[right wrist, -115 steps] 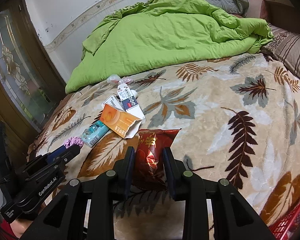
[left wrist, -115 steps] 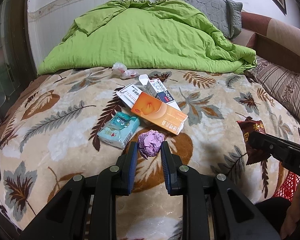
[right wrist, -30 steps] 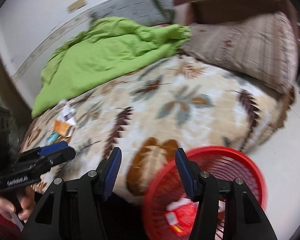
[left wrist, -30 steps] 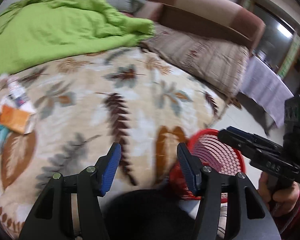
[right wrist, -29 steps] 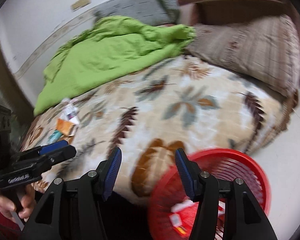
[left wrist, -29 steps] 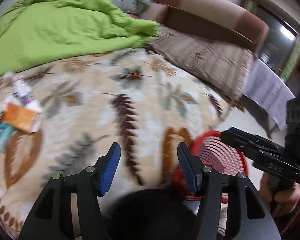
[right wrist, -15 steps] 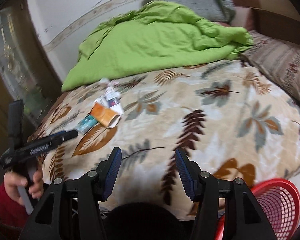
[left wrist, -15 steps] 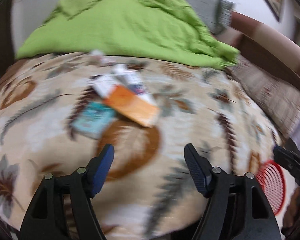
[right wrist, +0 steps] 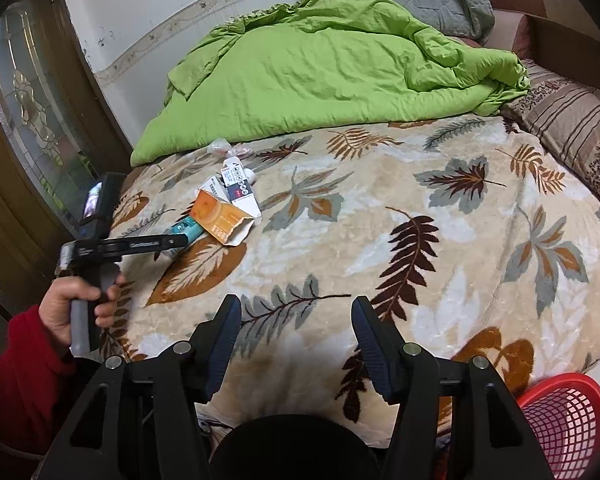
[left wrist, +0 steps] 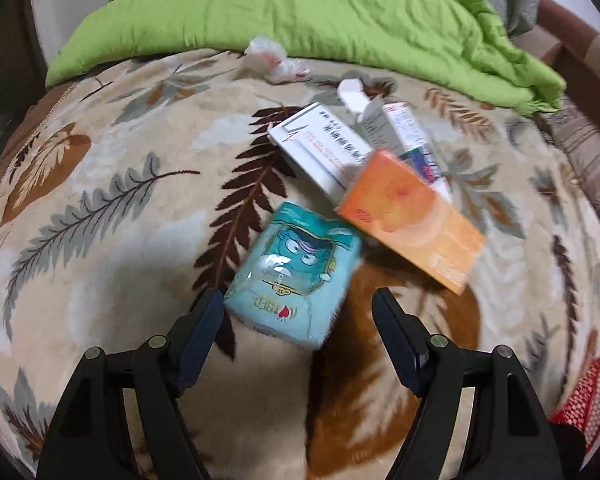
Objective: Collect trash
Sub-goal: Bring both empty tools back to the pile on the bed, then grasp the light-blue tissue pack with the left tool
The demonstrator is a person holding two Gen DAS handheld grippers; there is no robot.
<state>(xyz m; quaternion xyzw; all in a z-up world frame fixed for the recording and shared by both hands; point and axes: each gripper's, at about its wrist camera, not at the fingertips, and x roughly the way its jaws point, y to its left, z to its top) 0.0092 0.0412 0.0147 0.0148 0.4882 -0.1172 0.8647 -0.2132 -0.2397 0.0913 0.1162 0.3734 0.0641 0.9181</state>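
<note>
Leaf-print blanket (left wrist: 100,208) on bed. Left gripper (left wrist: 298,320) spread wide, just been opening, empty, over teal tissue pack (left wrist: 296,272) beside orange box (left wrist: 412,220). Right gripper (right wrist: 296,330) apart, empty; red basket (right wrist: 568,420) nearby.

Plush blanket (left wrist: 112,264); glossy teal tissue pack (left wrist: 296,272); plastic mesh basket (right wrist: 560,420); crinkled quilt (right wrist: 320,64).

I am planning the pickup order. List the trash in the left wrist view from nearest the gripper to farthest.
Teal cartoon-printed tissue pack → orange cardboard box → white cardboard box with red print → crumpled clear plastic wrapper.
</note>
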